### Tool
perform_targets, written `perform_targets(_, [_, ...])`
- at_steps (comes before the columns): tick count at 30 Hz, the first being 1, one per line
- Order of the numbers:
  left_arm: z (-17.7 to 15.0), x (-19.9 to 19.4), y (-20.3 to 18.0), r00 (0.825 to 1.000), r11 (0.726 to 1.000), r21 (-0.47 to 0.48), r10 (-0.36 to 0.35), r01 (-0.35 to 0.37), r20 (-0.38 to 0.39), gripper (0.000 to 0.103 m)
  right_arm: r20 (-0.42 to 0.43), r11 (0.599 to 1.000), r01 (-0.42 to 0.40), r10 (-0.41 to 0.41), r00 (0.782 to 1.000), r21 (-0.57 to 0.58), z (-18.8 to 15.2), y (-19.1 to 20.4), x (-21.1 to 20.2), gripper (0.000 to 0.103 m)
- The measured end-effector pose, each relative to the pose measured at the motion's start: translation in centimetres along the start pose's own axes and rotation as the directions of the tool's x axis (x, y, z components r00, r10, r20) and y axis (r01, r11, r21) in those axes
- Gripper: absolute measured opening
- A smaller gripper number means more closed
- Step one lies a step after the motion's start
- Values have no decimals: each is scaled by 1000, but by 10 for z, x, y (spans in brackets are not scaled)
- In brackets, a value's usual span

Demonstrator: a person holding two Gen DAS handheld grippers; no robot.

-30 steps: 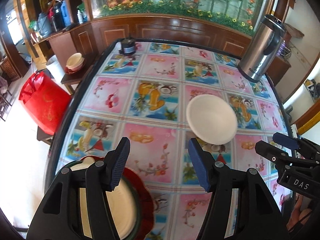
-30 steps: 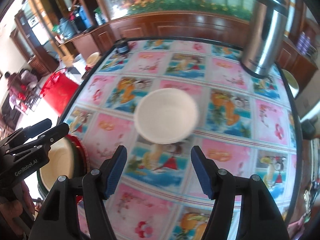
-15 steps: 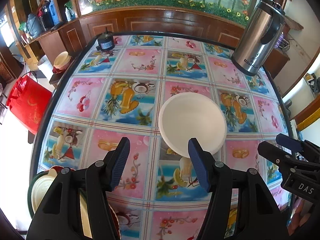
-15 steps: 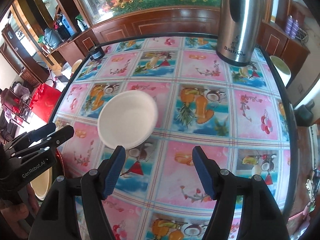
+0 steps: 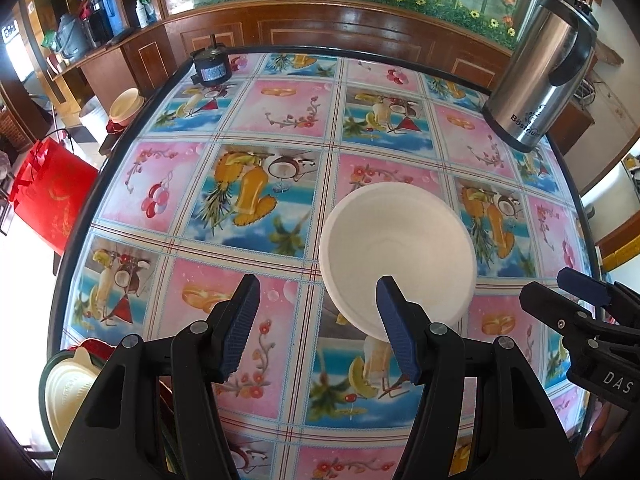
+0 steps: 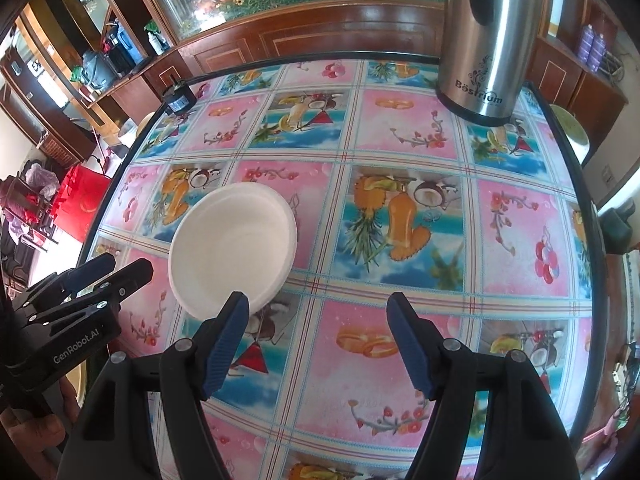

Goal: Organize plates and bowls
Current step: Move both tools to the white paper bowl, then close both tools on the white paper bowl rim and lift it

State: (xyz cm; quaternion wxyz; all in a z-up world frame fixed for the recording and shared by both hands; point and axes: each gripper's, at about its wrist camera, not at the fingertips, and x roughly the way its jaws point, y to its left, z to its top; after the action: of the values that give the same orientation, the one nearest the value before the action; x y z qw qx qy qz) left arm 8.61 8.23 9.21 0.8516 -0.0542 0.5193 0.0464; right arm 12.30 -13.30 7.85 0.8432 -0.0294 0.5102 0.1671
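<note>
Glossy wooden cabinets and a glass case of artificial flowers back a round table (image 5: 132, 184) covered in a slick oilcloth of pink floral and blue fruit squares, edged by a dark rim.

Over its near half the left gripper (image 5: 316, 330) hangs with its ribbed blue pads apart and nothing between them; the right-hand pad overlaps the near rim of the white bowl (image 5: 398, 246) in the picture, though whether it touches cannot be told. The right gripper (image 6: 316, 338) has just been opening its jaws, and they stand wide and empty, its left pad just at the bowl's near edge.

That bowl is smooth, matte and round, and sits upright on the cloth near the table's middle. At the near left edge lies a stack of plates (image 5: 66, 392): a cream dish over red and dark green rims, partly hidden by the left gripper's black frame.

Farther off, a brushed-steel thermos jug (image 5: 540, 72) with a black handle stands at the far right, and a small black cylindrical motor (image 5: 211, 68) at the far left edge. Beyond the table's left side is a red bag (image 5: 48, 196).
</note>
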Motion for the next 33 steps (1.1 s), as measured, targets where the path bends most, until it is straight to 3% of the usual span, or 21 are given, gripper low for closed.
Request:
perform_targets(14, [14, 34, 9, 998, 999, -53, -8, 5, -61, 61, -28, 1000, 9, -9, 1000, -24, 21, -2, 32, 74])
perform_targets(33, [20, 70, -10, 992, 999, -43, -14, 8, -128, 61, -73, 998, -27, 22, 997, -65, 34, 4, 66, 73])
